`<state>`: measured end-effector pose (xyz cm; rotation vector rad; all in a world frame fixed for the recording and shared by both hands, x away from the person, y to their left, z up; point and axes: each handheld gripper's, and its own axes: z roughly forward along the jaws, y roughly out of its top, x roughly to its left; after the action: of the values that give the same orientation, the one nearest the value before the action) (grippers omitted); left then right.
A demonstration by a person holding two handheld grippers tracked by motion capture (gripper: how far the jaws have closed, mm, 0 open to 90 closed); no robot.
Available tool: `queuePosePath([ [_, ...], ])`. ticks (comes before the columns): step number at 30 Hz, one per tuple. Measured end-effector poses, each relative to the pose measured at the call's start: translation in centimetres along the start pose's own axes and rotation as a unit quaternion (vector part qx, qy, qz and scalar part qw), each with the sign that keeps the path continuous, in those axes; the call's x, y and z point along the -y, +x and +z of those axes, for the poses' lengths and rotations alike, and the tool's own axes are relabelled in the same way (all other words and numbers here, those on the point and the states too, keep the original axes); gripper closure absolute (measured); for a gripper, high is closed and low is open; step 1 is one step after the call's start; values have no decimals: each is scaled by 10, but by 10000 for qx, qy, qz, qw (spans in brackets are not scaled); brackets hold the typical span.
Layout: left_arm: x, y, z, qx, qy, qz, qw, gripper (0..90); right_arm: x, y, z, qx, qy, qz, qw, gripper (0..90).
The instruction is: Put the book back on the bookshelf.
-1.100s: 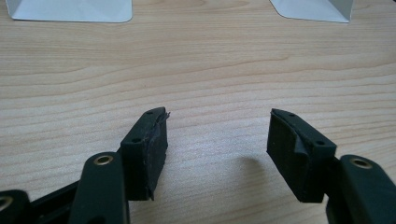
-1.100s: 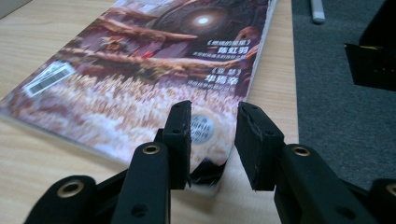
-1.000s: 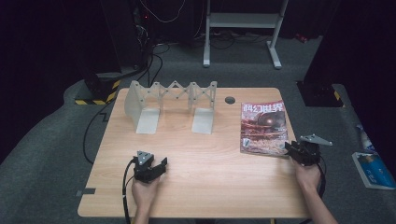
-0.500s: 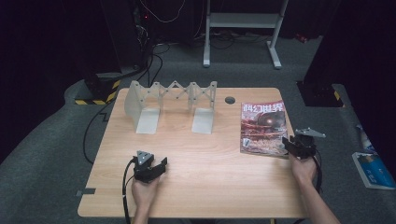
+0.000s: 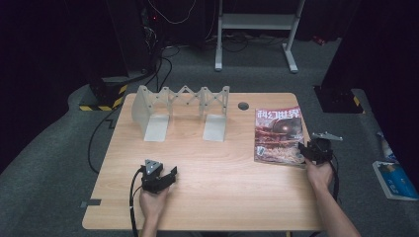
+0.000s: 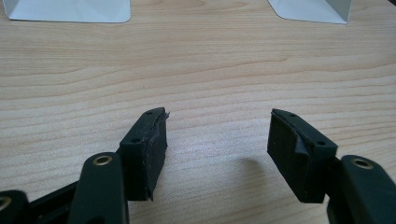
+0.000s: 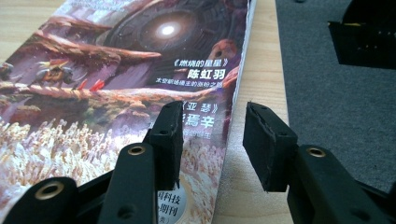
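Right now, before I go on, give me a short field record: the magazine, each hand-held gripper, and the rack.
magazine: flat on the table, near its right edge
right hand-held gripper: jaws just opening, straddling the magazine's right edge, pads not pressing it
left hand-held gripper: open, nothing between jaws, over bare wood at the front left
rack: grey folding book stand, at the back left, no books in it

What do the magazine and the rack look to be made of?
Magazine: glossy printed paper, judging by the sheen on its cover and the thin stacked page edges. Rack: probably matte pale-grey painted sheet metal, going by its thin bent L-plates and scissor links, though plastic cannot be ruled out.
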<state>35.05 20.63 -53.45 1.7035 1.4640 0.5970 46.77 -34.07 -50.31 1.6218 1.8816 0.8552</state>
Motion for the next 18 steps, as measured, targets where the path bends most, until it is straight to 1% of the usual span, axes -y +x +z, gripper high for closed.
queuePosePath([
  [2,0,0,0,-2,3,5,10000,381,0,0,2,-20,94,6,10000,571],
  [4,0,0,0,-6,5,17,10000,382,2,-2,4,-63,125,70,9999,568],
  [7,0,-1,-1,12,14,97,10000,381,4,-3,5,-127,114,92,9998,567],
  [10,1,-2,-1,43,31,114,9999,385,7,-4,6,-181,78,102,9998,568],
  [11,1,-2,-1,46,28,128,9999,388,8,-4,7,-189,68,112,9997,572],
  [12,1,-2,-2,57,20,131,9999,392,8,-4,7,-200,88,117,9997,601],
  [13,1,-2,-2,70,18,128,9999,392,8,-4,7,-200,88,117,9997,601],
  [14,0,-1,-2,111,-3,110,9999,396,9,-2,7,-217,62,56,9997,630],
  [15,0,-1,-2,111,-3,110,9999,397,9,-2,7,-217,62,56,9997,630],
  [17,0,-4,-4,107,-34,179,9998,402,9,-1,7,-252,83,53,9996,628],
  [18,0,-6,-4,147,-53,253,9996,405,9,-1,7,-276,96,53,9996,627],
])
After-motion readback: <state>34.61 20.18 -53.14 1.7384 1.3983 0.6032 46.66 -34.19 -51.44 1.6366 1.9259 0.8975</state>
